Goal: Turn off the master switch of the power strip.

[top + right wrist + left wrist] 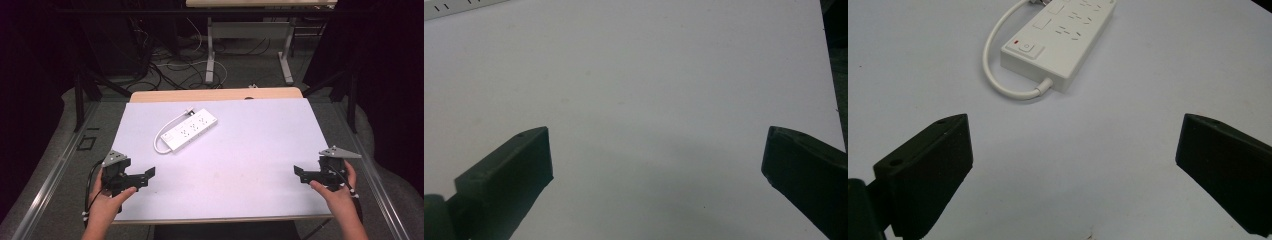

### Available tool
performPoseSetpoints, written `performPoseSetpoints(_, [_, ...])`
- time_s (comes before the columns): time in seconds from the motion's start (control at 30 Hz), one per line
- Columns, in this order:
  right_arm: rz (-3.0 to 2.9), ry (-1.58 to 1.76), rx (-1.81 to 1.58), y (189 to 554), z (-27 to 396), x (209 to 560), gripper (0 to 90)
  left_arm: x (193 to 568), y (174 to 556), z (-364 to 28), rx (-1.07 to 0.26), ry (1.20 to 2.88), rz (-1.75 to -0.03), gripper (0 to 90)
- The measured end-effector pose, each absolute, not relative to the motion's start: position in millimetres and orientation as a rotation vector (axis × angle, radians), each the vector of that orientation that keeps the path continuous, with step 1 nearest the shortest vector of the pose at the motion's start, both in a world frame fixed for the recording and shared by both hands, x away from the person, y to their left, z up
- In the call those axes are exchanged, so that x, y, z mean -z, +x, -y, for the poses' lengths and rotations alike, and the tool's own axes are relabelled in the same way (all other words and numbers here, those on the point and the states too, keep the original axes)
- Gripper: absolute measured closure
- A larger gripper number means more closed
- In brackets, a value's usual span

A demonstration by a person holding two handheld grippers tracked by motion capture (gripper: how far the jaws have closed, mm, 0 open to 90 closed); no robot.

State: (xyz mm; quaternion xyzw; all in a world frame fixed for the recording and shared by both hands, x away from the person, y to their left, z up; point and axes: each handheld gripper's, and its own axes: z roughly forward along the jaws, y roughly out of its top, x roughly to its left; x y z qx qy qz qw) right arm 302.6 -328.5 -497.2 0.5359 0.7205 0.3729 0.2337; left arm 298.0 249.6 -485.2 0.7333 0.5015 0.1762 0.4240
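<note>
A white power strip (190, 130) with a looped white cord (161, 136) lies on the white tabletop (235, 165), left of centre and toward the back. In the left gripper view the power strip (1060, 42) shows its switch and a small red light, ahead of the jaws. My left gripper (146, 177) is held low at the front left, open, with nothing between its jaws; its own view shows the left gripper (1073, 150) wide apart over bare table. My right gripper (299, 173) sits at the front right, also open and empty, and the right gripper (656, 155) faces bare tabletop.
A wooden table edge (215, 94) shows behind the white surface. Beyond it stand metal desk legs (210, 60) and tangled cables (165, 70) on the floor. Metal rails (60, 170) run along both sides. A corner of the power strip (454, 9) shows top left in the right gripper view.
</note>
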Motion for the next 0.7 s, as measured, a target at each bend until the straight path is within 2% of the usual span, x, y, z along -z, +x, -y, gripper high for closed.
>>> performPoseSetpoints(0.4, [-1.955, 1.49, -1.031, 304, 331, 499, 0.0, 478, 304, -249, -0.451, 1.836, -1.259, 2.1])
performPoseSetpoints(0.7, [-1.994, 1.477, -1.033, 303, 331, 502, 0.0, 473, 312, -247, -0.439, 1.835, -1.253, 6.3])
